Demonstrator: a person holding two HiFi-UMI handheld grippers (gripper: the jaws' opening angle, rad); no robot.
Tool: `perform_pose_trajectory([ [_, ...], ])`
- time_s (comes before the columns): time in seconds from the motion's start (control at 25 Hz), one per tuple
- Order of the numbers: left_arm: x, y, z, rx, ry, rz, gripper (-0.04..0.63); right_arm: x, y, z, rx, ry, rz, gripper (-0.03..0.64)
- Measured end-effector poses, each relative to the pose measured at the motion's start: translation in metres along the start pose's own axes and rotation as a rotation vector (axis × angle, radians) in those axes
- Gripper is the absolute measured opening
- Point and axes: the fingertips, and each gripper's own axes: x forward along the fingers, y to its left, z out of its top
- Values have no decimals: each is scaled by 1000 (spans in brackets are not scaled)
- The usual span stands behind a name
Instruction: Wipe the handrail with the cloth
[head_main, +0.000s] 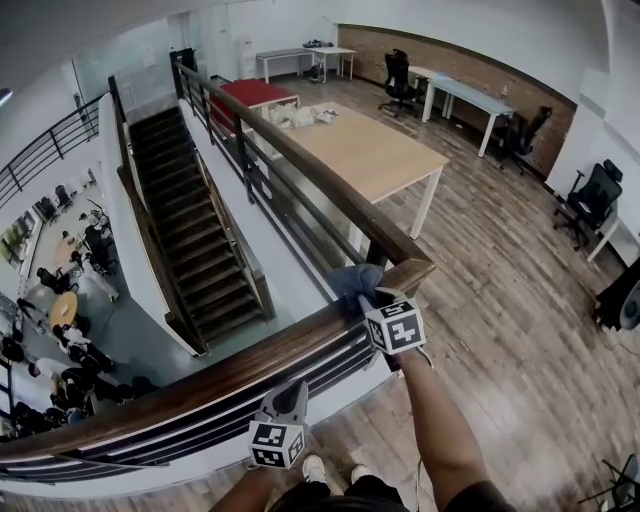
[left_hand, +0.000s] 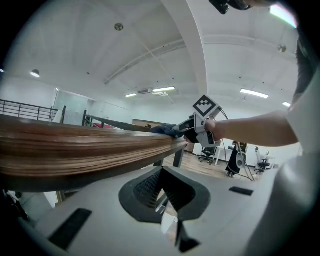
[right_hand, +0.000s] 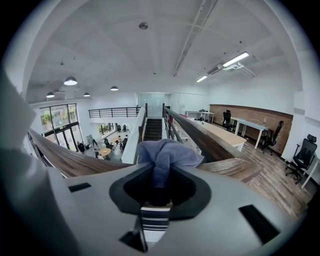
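Two grippers, one in each of my hands, sit at the wooden handrail (head_main: 200, 385) near its corner. My right gripper (head_main: 372, 300) is clamped on the blue cloth (head_main: 352, 280). Its own view shows the cloth bunched between the jaws and spilling forward over the top of the rail, just short of the corner where the rail turns to run alongside the stairs (head_main: 185, 230). The cloth rests on the rail's top face, touching it. My left gripper (head_main: 292, 395) hangs lower, under the rail's near side and apart from the cloth, its tip pointing up toward the wood. Its jaws look drawn together with nothing between them, though the recess is dim and I would not swear to it. Past the railing stands a long pale table (head_main: 370, 150).
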Motion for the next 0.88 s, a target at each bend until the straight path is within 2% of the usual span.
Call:
perform_pose_trajectory([
  [0.32, 6, -33, 0, 10, 6, 64, 2, -15, -82, -10, 23, -18, -39, 72],
  [0.52, 2, -53, -1, -1, -9, 155, 2, -15, -109, -12, -7, -33, 3, 72],
  [0.6, -9, -58, -2, -8, -16, 192, 2, -23, -112, -12, 1, -60, -1, 72],
  [0.72, -32, -49, -10, -18, -22, 293, 2, -40, -104, 2, 43, -186, 13, 72],
  [0.88, -68, -29, -22, -40, -35, 376, 2, -58, -46, 15, -22, -282, 100, 72],
])
